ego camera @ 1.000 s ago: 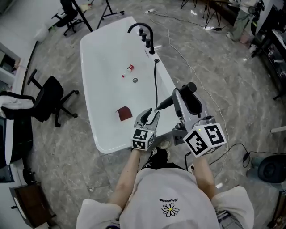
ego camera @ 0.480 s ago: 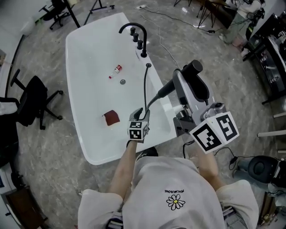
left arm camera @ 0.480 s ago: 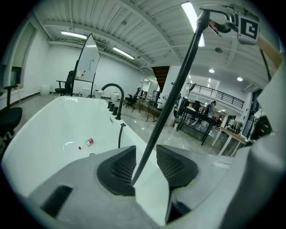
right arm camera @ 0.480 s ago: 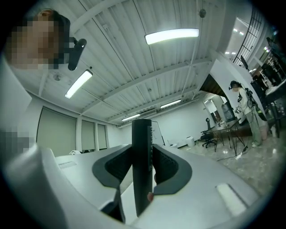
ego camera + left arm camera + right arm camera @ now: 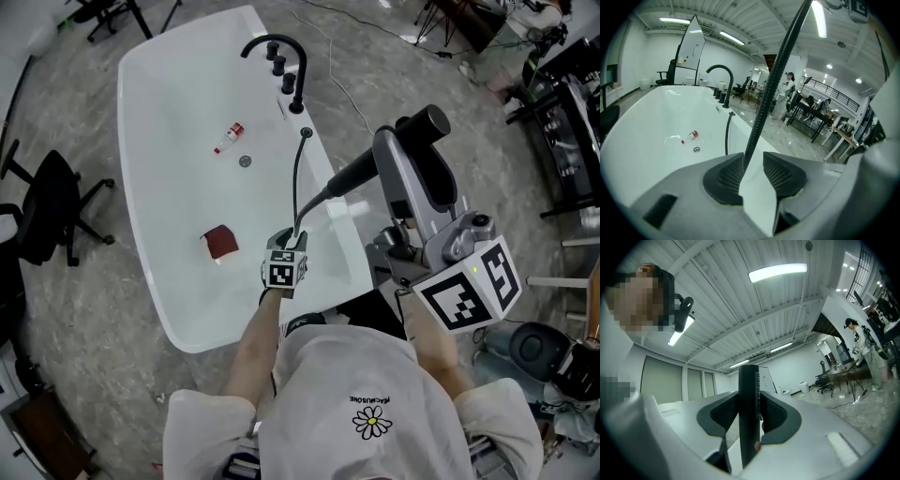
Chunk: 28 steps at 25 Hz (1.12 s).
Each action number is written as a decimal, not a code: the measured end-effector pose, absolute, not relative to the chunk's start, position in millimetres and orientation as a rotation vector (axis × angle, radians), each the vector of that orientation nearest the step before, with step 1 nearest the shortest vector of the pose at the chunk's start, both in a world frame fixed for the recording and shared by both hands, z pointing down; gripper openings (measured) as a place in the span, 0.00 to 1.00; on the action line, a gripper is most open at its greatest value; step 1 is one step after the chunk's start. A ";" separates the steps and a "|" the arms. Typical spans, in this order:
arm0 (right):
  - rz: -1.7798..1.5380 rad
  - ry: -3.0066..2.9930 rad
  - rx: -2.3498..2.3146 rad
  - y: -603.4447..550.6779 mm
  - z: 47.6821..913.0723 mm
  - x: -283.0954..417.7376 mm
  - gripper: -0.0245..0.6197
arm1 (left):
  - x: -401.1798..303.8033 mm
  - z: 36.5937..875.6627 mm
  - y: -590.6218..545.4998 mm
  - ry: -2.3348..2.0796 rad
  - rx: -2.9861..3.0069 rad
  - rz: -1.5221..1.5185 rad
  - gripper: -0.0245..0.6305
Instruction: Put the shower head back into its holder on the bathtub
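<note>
Shower head [image 5: 427, 124]: black, stick-shaped, raised in the air beside the bathtub [image 5: 173, 281], well clear of its rim. Your right gripper [image 5: 750, 416] pinches it across the shaft, with the pads tight on both sides. It is likely rigid, smooth and fairly light, so it may twist in the grip; hold it mid-shaft.

Hose [image 5: 776, 82]: ribbed, flexible, probably springy. It runs from the head down to a socket [image 5: 305, 133] on the rim, likely the holder. Your left gripper [image 5: 753, 164] straddles the hose, jaws spread and just narrowing slightly, not yet squeezing.

Faucet [image 5: 300, 80], bottle [image 5: 230, 134], red cloth [image 5: 221, 241]: further off.
</note>
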State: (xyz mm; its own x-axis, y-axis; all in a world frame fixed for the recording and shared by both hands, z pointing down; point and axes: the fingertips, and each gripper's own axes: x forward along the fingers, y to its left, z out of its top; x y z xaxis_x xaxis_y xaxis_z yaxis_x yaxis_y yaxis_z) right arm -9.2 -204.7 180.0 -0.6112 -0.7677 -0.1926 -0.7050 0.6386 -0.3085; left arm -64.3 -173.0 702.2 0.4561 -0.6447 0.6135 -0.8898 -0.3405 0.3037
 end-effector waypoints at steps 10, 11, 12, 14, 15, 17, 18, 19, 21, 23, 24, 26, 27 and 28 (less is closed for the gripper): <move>-0.367 2.556 -1.065 -228.9 176.4 33.6 0.25 | -62.4 743.0 -205.5 -1.356 1.979 0.660 0.17; -0.367 2.560 -1.059 -230.4 175.6 37.6 0.25 | -58.7 744.5 -208.6 -1.359 1.973 0.662 0.18; -0.364 2.564 -1.052 -231.8 174.5 41.1 0.25 | -54.2 745.8 -212.3 -1.358 1.974 0.666 0.19; -0.353 2.570 -1.046 -233.4 173.6 47.0 0.25 | -44.0 750.6 -218.2 -1.346 1.990 0.675 0.19; -0.347 2.572 -1.049 -233.9 174.0 49.4 0.25 | -39.8 753.3 -220.8 -1.339 1.997 0.681 0.19; -0.338 2.573 -1.065 -235.0 176.0 53.6 0.25 | -36.5 752.0 -227.7 -1.345 1.997 0.701 0.13; -0.338 2.571 -1.073 -235.3 177.1 55.7 0.25 | -36.4 750.5 -231.4 -1.358 1.995 0.709 0.13; -0.342 2.567 -1.079 -235.5 177.7 58.2 0.25 | -36.7 749.2 -234.9 -1.375 1.994 0.711 0.13; -0.347 2.555 -1.092 -235.8 177.0 64.2 0.25 | -40.9 740.7 -243.2 -1.421 1.994 0.705 0.12; -0.341 2.539 -1.110 -235.6 173.7 71.4 0.25 | -51.0 722.2 -258.8 -1.496 1.999 0.671 0.12; -0.333 2.529 -1.119 -234.9 171.2 75.1 0.25 | -58.1 708.7 -270.4 -1.545 2.007 0.637 0.12; -0.314 2.506 -1.131 -232.8 165.6 81.6 0.25 | -76.2 671.6 -299.2 -1.660 2.037 0.544 0.12; -0.304 2.495 -1.133 -231.6 163.0 83.9 0.25 | -86.8 648.6 -314.8 -1.722 2.058 0.491 0.12; -0.295 2.486 -1.134 -230.8 160.9 85.6 0.25 | -97.4 623.4 -330.1 -1.783 2.085 0.438 0.12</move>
